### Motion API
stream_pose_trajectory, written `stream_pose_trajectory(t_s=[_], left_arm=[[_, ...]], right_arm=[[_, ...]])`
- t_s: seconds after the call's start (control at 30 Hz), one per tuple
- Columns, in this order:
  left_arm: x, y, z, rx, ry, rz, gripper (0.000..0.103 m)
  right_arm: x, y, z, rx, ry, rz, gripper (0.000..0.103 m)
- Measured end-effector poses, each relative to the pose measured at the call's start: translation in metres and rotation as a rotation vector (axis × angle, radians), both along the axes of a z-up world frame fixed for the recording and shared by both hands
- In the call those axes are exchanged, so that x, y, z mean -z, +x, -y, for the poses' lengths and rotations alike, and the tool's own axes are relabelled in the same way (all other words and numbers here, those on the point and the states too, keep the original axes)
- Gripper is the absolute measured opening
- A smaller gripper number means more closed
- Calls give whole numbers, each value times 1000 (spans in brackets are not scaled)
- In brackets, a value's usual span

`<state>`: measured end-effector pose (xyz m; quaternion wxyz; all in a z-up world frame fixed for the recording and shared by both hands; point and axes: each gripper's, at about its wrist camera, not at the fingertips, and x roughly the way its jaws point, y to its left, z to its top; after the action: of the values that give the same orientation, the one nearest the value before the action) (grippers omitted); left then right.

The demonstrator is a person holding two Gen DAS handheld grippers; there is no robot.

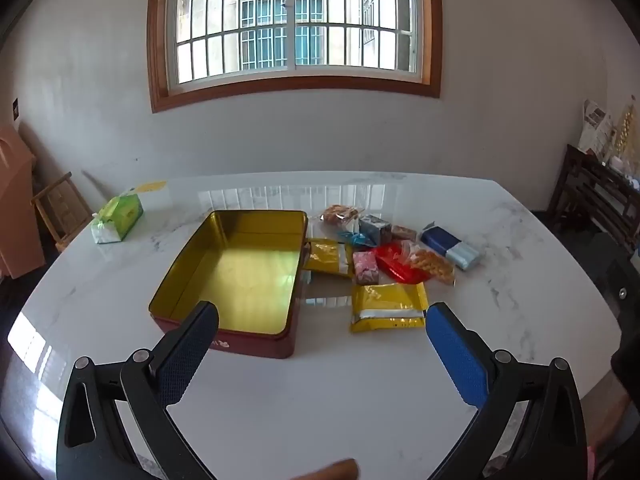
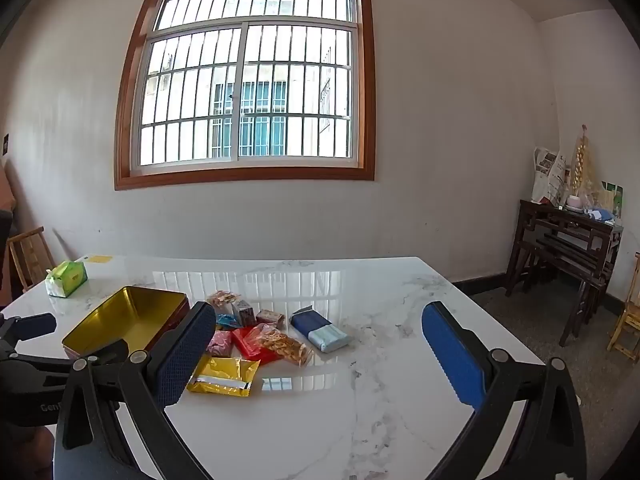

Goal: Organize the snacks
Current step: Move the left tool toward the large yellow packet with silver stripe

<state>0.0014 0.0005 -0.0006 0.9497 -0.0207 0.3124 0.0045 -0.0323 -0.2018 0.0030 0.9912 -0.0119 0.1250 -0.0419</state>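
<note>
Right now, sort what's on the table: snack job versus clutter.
Job:
- empty tin
- near yellow packet
- red packet
- pink packet
- blue pack
- open left gripper
- open right gripper

Clutter:
- green tissue pack

Green tissue pack (image 1: 118, 219) on marble table (image 1: 320, 392), barred window (image 1: 294, 20)

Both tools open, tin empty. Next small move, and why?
Probably ease the left tool forward and down onto the nearest yellow packet: it lies flat, apart from the pile, beside the empty tin, and nothing is held yet.
</note>
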Motion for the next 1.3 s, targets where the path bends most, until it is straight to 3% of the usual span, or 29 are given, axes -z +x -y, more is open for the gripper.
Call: stream_pose_trajectory(t_s=[0.2, 0.47, 0.93, 1.3], left_arm=[[9, -2, -6, 7, 3, -6, 103], [15, 2, 2, 29, 33, -38, 103], [24, 13, 8, 54, 36, -81, 103], [29, 33, 19, 90, 47, -100, 103]], right_arm=[[-1, -10, -3, -18, 11, 26, 103], [7, 5, 0, -60, 13, -72, 103], [20, 16, 17, -47, 39, -125, 103], [40, 38, 53, -26, 130, -220, 103]])
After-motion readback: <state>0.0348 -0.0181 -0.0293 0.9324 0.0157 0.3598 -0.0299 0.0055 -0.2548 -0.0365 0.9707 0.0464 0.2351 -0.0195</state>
